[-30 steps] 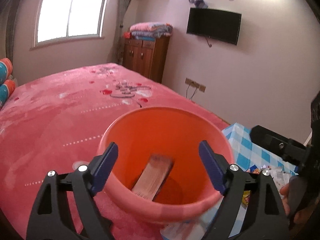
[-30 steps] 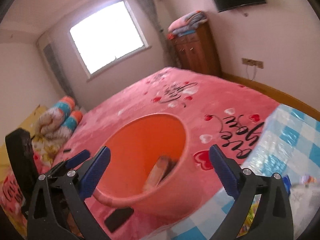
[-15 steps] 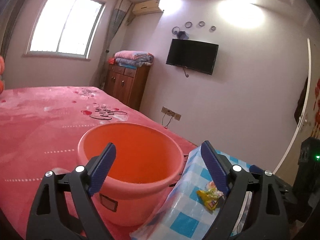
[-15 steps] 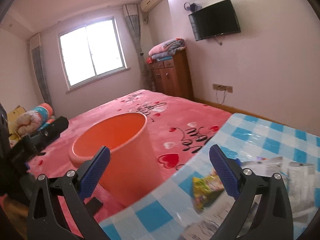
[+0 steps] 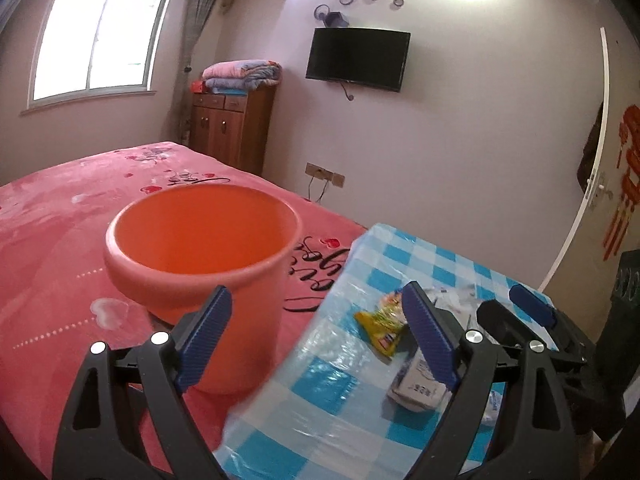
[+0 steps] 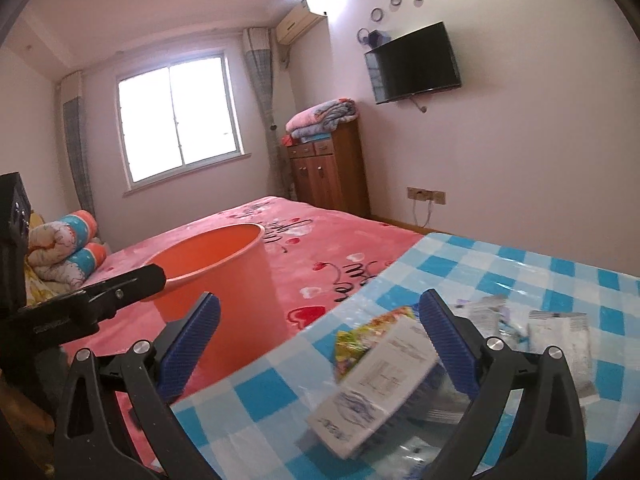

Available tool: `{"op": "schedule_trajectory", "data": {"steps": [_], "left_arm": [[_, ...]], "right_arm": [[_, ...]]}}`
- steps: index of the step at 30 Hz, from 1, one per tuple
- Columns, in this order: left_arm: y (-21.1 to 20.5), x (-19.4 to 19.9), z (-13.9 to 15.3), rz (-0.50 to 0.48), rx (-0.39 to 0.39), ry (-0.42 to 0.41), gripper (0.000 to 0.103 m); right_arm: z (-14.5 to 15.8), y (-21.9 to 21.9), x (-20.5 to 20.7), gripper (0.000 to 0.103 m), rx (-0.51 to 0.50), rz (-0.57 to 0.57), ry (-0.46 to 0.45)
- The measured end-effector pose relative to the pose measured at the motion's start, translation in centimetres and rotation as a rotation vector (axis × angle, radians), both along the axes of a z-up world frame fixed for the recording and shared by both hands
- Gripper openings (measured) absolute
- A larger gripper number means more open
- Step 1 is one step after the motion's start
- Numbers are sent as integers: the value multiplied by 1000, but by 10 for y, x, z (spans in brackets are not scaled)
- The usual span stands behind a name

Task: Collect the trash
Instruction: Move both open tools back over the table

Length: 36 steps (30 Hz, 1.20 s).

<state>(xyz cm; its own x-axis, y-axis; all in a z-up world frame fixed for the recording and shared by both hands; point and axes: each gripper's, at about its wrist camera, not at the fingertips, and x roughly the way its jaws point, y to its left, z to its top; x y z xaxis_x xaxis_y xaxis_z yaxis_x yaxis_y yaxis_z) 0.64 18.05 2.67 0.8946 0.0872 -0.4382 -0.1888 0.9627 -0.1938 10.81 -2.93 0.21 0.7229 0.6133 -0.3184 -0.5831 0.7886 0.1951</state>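
An orange bucket (image 5: 204,248) stands on the pink bed, also seen in the right wrist view (image 6: 220,276). On the blue checked table (image 5: 320,396) lie a yellow snack wrapper (image 5: 382,320), a white box (image 5: 420,384) and several pale wrappers. My left gripper (image 5: 316,336) is open and empty, over the table's near edge beside the bucket. My right gripper (image 6: 320,344) is open, above the white box (image 6: 380,380) and the yellow wrapper (image 6: 360,340); it also shows in the left wrist view (image 5: 532,312).
The pink bed (image 5: 60,216) lies left of the table. A wooden cabinet (image 5: 232,128) with folded blankets stands by the far wall, under a TV (image 5: 358,58). Rolled bedding (image 6: 64,248) lies at the bed's far end. More wrappers (image 6: 560,336) lie right on the table.
Both grippers have drawn back from above the bucket and turned right toward the checked table. The trash on the table has come into view under them. Both stay open.
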Motion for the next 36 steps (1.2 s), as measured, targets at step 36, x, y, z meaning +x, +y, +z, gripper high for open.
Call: {"op": "schedule_trajectory", "data": {"steps": [36], "left_arm": [[-126,54,-44,-197,90,196,87]], "right_arm": [[-47,-153,45,98,14,-294,155]]}}
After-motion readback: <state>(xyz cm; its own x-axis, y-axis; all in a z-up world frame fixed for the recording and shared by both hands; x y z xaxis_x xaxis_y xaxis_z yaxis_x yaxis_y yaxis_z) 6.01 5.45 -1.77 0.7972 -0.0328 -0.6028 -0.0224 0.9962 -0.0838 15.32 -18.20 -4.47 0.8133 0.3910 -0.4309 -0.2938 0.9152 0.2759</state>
